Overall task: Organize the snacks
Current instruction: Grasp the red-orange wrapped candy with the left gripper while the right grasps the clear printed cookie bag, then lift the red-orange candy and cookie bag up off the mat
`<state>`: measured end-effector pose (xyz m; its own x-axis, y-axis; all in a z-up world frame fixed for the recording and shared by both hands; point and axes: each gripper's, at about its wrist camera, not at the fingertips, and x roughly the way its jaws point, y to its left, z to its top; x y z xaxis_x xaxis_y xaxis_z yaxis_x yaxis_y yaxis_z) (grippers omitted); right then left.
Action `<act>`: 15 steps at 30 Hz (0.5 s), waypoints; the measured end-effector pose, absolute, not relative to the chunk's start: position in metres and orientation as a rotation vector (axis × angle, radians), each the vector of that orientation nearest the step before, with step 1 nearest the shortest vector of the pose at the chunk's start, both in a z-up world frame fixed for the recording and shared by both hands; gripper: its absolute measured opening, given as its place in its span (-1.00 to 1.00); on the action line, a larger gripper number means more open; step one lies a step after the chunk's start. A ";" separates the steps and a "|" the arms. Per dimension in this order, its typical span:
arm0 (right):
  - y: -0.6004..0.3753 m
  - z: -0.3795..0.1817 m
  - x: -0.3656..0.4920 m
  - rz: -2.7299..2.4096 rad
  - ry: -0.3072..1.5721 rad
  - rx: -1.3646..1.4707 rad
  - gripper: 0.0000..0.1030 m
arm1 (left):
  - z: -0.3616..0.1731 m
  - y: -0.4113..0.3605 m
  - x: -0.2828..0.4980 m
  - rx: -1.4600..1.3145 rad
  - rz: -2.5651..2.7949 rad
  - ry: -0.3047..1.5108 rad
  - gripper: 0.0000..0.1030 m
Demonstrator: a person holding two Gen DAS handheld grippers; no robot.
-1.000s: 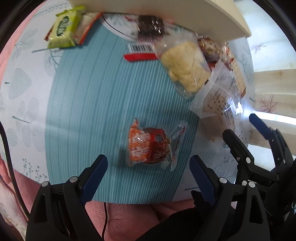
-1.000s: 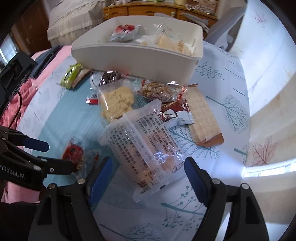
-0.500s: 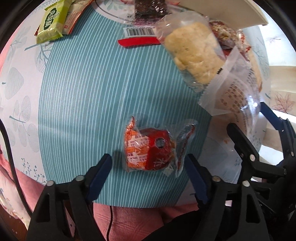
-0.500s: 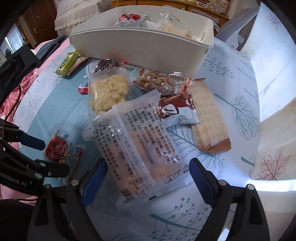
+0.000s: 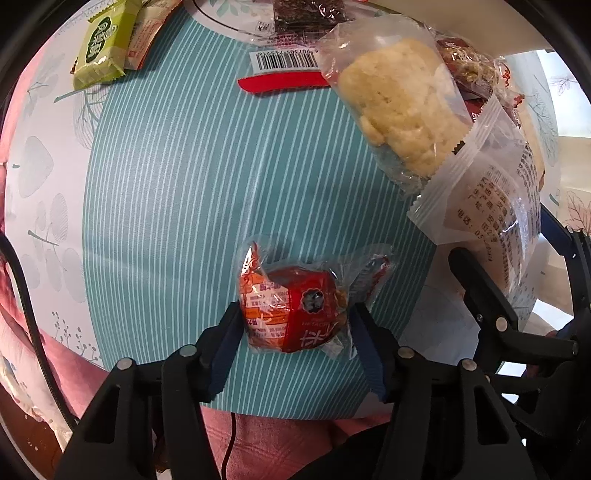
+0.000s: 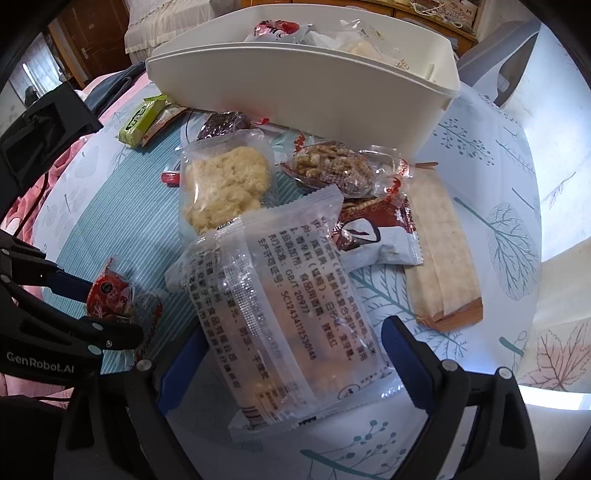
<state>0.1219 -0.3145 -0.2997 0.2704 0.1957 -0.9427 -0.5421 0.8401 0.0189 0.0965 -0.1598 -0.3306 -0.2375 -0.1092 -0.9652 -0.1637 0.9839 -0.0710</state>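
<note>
Red snack packet (image 5: 293, 314) between fingers (image 5: 225, 347)

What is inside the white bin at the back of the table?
In the white bin, a red-and-white snack packet and some clear wrappers show above the rim. The bin's near wall hides everything lower down.

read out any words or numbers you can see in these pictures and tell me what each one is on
"GenRobot.AI": left tool body.
"GB/T 20977": clear packet.
"SC12434112530148": same packet; its other print is Chinese, too small to quote.
Barcode label: digits upside down, unreadable.
Red snack, green packet: print too blurred to read.
</note>
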 end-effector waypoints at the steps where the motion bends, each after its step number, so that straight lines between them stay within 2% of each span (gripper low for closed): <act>1: -0.314 -0.299 0.122 0.512 1.199 -0.338 0.78 | -0.331 -0.161 0.098 -0.203 0.052 1.814 0.10; 5: -0.313 -0.298 0.121 0.528 1.200 -0.337 0.66 | -0.328 -0.158 0.101 -0.207 0.054 1.808 0.09; 15: -0.315 -0.295 0.122 0.526 1.226 -0.323 0.55 | -0.310 -0.157 0.111 -0.212 0.056 1.783 0.08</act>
